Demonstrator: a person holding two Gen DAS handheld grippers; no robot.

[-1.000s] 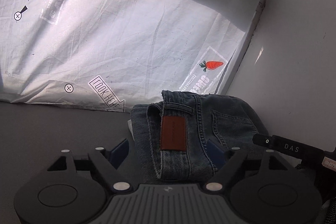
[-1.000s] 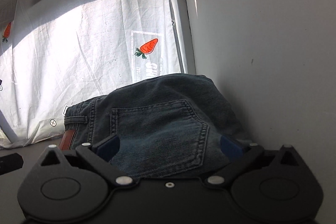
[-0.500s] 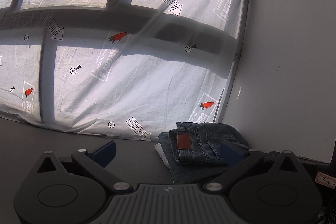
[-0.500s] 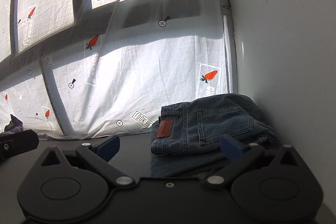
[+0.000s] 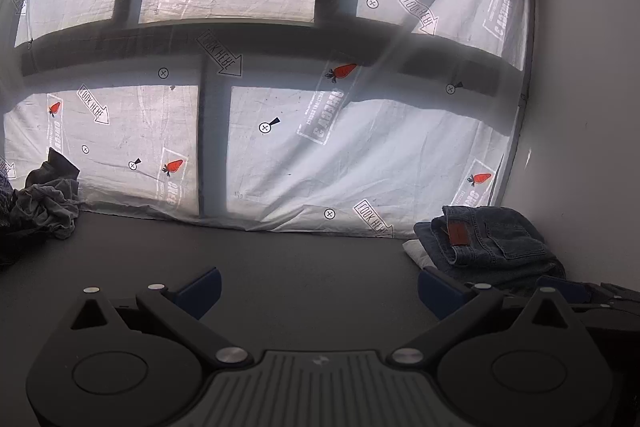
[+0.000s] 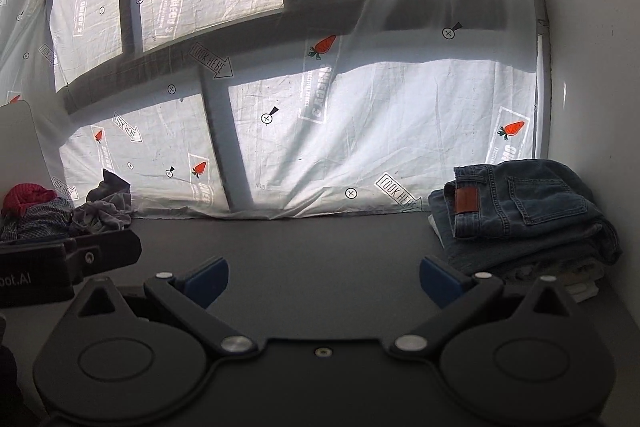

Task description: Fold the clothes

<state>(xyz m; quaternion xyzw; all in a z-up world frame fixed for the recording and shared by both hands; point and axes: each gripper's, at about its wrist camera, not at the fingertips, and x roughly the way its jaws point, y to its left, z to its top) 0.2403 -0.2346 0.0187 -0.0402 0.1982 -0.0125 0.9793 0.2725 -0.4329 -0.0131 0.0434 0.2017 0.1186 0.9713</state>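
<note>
1. Left hand-held gripper and right hand-held gripper: both spread, holding nothing.
2. Folded blue denim jeans lie on the dark grey table at two o'clock, nearer the right one.
3. Crumpled grey and red unfolded clothes lie at ten o'clock, nearer the left one.

Strong backlight comes through the covered window, with glare near the top. The tabletop lies in dim shade. Edges bend from fisheye distortion.

Folded jeans lie on the table at far right by the wall; a clothes heap sits far left.
</note>
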